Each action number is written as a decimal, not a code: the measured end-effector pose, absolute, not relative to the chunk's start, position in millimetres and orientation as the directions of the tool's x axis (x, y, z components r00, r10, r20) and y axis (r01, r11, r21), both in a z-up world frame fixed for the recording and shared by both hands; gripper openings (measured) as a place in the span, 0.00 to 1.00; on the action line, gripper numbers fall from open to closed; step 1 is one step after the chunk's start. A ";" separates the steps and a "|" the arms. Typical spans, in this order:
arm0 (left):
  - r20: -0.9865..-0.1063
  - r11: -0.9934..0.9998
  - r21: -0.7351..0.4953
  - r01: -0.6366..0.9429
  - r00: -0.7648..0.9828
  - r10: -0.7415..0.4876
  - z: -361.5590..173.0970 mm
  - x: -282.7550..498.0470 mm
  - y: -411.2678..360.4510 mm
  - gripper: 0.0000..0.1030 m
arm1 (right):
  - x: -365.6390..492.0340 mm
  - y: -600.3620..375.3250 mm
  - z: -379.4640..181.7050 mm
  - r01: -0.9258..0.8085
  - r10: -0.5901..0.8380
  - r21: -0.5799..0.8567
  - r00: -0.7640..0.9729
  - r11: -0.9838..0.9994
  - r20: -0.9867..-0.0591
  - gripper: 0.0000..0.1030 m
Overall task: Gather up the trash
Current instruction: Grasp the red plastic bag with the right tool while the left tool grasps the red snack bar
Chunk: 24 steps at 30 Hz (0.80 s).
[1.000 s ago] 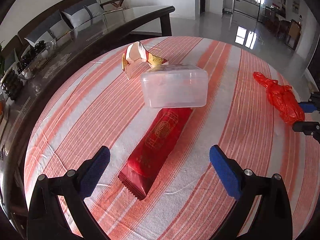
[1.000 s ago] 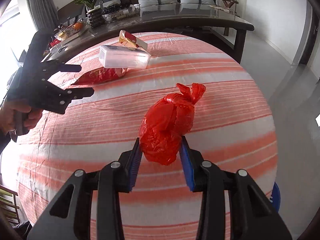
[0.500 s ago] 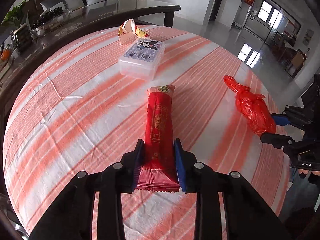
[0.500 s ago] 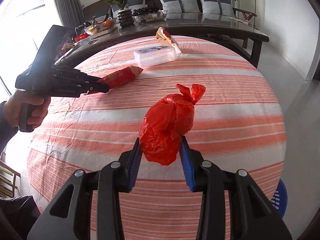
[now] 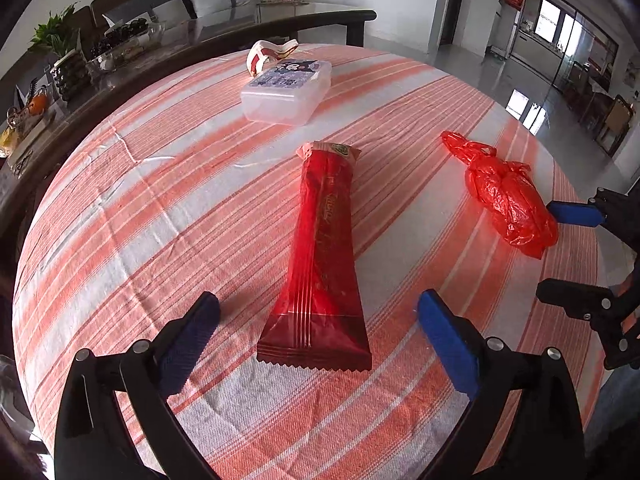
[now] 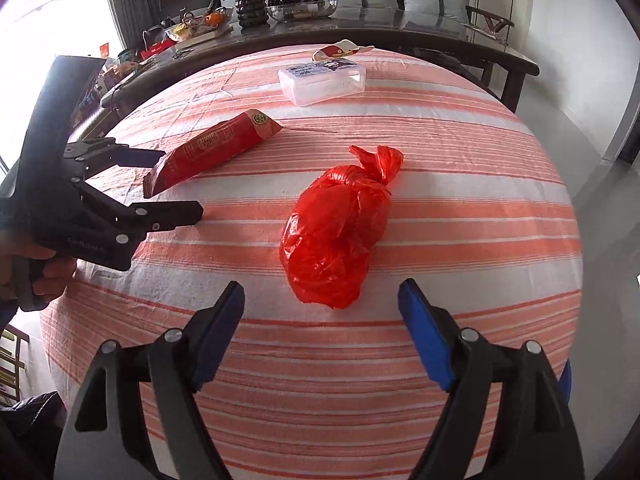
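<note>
A long red snack wrapper (image 5: 324, 248) lies flat on the striped tablecloth (image 5: 160, 200). Its near end sits between the fingers of my left gripper (image 5: 318, 308), whose jaws are opening; the pads stand well clear of it. To its right rests a knotted red plastic bag (image 6: 336, 232). The jaws of my right gripper (image 6: 320, 292) are opening too, with the bag's near end just ahead of the pads and untouched. In the right wrist view the left gripper (image 6: 180, 184) shows beside the wrapper (image 6: 212, 148).
A clear plastic box (image 5: 286, 92) and a crumpled white-and-red wrapper (image 5: 268, 50) lie at the table's far side. Behind stands a dark long table (image 6: 400, 28) with a plant and bowls. A blue basket (image 6: 564, 380) shows below the table's right edge.
Half a second ago each gripper was shut, left on the wrapper and right on the bag. Both have let go, and the two things now rest on the cloth.
</note>
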<state>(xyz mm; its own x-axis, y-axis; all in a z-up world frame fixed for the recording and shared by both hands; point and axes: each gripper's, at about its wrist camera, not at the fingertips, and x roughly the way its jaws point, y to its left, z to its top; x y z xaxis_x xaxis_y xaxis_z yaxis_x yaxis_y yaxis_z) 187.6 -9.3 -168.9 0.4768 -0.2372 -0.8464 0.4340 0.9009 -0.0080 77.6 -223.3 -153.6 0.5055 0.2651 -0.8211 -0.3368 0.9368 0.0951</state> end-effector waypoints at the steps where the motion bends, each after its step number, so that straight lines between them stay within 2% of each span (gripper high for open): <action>1: -0.845 0.900 -0.011 0.436 0.476 -0.242 -169.1 188.1 -8.6 0.95 | 79.8 -226.5 -152.6 -0.322 0.262 0.105 0.497 0.941 -0.827 0.80; 13: -0.852 0.892 -0.006 0.452 0.464 -0.241 -167.8 188.5 -5.7 0.96 | 93.0 -254.6 -142.1 -0.199 0.337 0.276 0.417 0.940 -0.844 0.82; 19: -0.818 0.873 -0.163 0.459 0.432 -0.380 -146.7 196.5 17.0 0.95 | 99.8 -270.8 -113.8 -0.147 0.308 0.271 0.445 0.951 -0.841 0.81; 23: -0.844 0.874 -0.082 0.479 0.433 -0.316 -146.6 206.6 -3.1 0.95 | 118.6 -242.7 -107.1 -0.200 0.296 0.231 0.411 0.952 -0.862 0.81; 24: -0.847 0.877 -0.074 0.474 0.435 -0.306 -146.9 209.9 -5.8 0.91 | 124.2 -233.7 -110.5 -0.213 0.291 0.221 0.394 0.952 -0.872 0.81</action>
<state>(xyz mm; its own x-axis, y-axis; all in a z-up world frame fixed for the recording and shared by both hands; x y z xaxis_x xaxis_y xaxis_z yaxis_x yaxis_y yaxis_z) 209.9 -5.8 -146.9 0.4352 -0.3065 -0.8466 0.4741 0.8774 -0.0739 124.2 -233.7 -110.5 0.3936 0.2906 -0.8721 -0.2126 0.9518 0.2212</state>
